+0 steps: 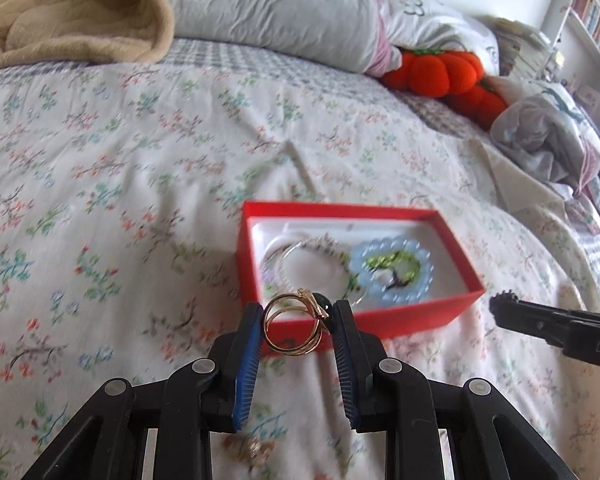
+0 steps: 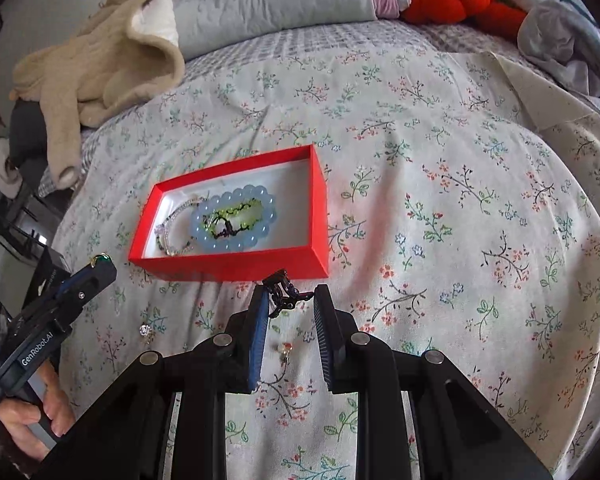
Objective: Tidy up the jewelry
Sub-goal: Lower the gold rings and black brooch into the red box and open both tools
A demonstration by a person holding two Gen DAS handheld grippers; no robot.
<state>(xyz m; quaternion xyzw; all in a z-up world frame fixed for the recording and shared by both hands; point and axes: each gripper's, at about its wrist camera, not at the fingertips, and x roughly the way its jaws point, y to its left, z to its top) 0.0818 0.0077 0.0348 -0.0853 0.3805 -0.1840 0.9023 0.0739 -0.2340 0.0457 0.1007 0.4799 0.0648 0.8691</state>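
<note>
My left gripper (image 1: pixel 298 326) is shut on a gold ring (image 1: pixel 296 326) with a dark green stone, held above the bed just in front of the open red box (image 1: pixel 420 316). The box holds a pale blue bead bracelet (image 1: pixel 392 270), a green and black beaded piece and a clear bead strand (image 1: pixel 296 252). My right gripper (image 2: pixel 290 300) is shut on a small black chain piece (image 2: pixel 282 290), close to the near wall of the red box (image 2: pixel 228 266). The left gripper also shows in the right wrist view (image 2: pixel 100 264).
Two small earrings (image 2: pixel 146 332) (image 2: pixel 285 349) lie loose on the floral bedspread (image 2: pixel 460 240) near the grippers. A beige blanket (image 1: pixel 60 8), grey pillows (image 1: pixel 280 4), orange pumpkin plush toys (image 1: pixel 444 72) and crumpled clothes (image 1: pixel 548 132) lie at the far side.
</note>
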